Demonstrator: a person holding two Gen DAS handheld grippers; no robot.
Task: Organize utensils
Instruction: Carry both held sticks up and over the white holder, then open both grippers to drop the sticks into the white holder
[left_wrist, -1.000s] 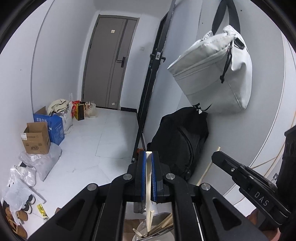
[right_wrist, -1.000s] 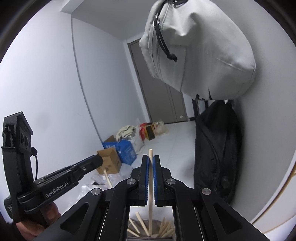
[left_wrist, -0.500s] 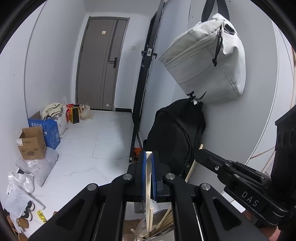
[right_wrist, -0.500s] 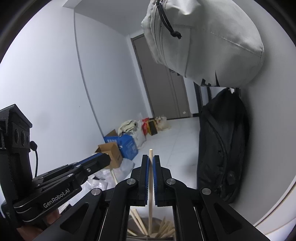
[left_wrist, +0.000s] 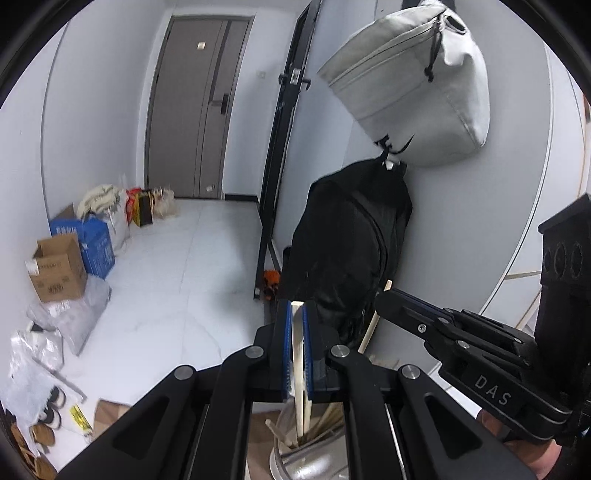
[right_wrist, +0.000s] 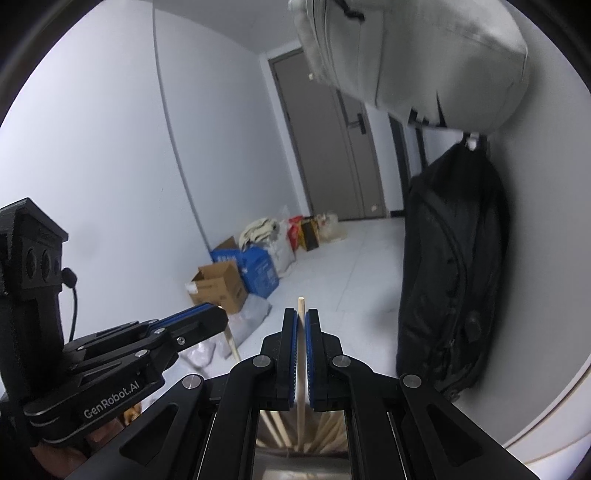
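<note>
In the left wrist view my left gripper (left_wrist: 297, 308) is shut on a pale flat wooden chopstick (left_wrist: 297, 354) that stands upright, its lower end inside a shiny metal holder (left_wrist: 314, 463) with several other wooden sticks. My right gripper (left_wrist: 384, 297) comes in from the right, shut on a second chopstick (left_wrist: 372, 326) slanting down toward the same holder. In the right wrist view my right gripper (right_wrist: 301, 315) clamps a round wooden chopstick (right_wrist: 301, 354) above the metal holder (right_wrist: 303, 467). The left gripper (right_wrist: 221, 314) shows at the left with its stick (right_wrist: 231, 343).
A black backpack (left_wrist: 347, 251) leans on the wall ahead under a hanging grey bag (left_wrist: 410, 85). A black stand (left_wrist: 277, 166) rises beside them. Cardboard and blue boxes (left_wrist: 70, 258), bags and shoes line the left floor; a grey door (left_wrist: 195, 107) is at the back.
Both grippers have sunk toward the metal holder, each still holding its chopstick. The sticks reach deeper into the holder, and the two grippers look closer together.
</note>
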